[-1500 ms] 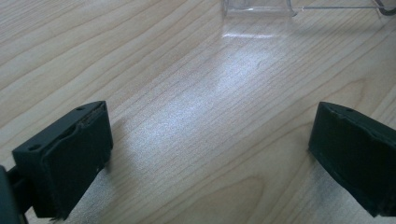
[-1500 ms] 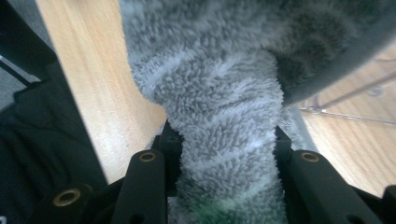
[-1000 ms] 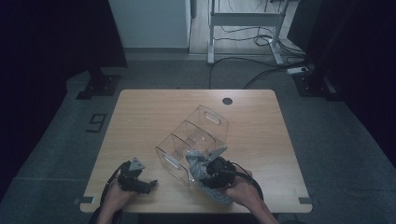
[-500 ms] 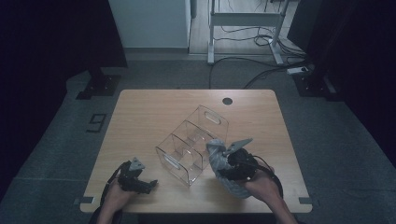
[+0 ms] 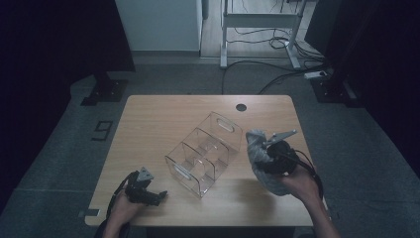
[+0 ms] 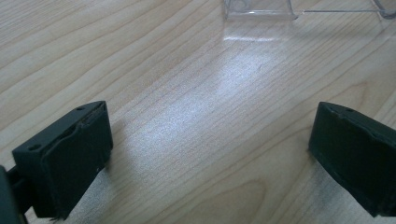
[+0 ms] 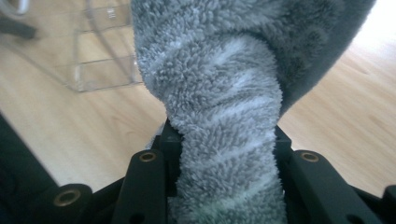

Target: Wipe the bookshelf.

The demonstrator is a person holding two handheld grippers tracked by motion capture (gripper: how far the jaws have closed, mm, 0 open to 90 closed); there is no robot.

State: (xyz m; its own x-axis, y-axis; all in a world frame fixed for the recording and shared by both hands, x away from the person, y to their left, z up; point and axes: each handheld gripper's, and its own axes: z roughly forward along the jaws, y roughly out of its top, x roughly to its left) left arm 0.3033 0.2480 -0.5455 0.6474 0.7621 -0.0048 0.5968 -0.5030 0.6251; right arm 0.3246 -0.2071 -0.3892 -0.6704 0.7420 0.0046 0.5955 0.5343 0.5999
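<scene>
A clear plastic organiser box (image 5: 205,152) with several compartments lies on the wooden table (image 5: 153,119), its corner showing in the right gripper view (image 7: 100,70). My right gripper (image 5: 270,148) hovers just right of the box, shut on a grey fluffy cloth (image 5: 257,148) that bunches between its jaws and hangs below the hand. In the right gripper view the cloth (image 7: 224,116) rises thick from between the jaws. My left gripper (image 5: 148,191) rests near the table's front left edge, open, with bare wood between its fingers (image 6: 74,154). A clear edge of the box (image 6: 259,11) lies beyond it.
A round cable hole (image 5: 241,107) sits at the table's far edge. Beyond the table stand a white desk frame (image 5: 257,29) with cables (image 5: 277,74) on the grey floor. A black stand base (image 5: 101,91) lies at the left.
My right gripper has carried the grey cloth rightwards and upwards, away from the box's near end to its right side. The left gripper has stayed put.
</scene>
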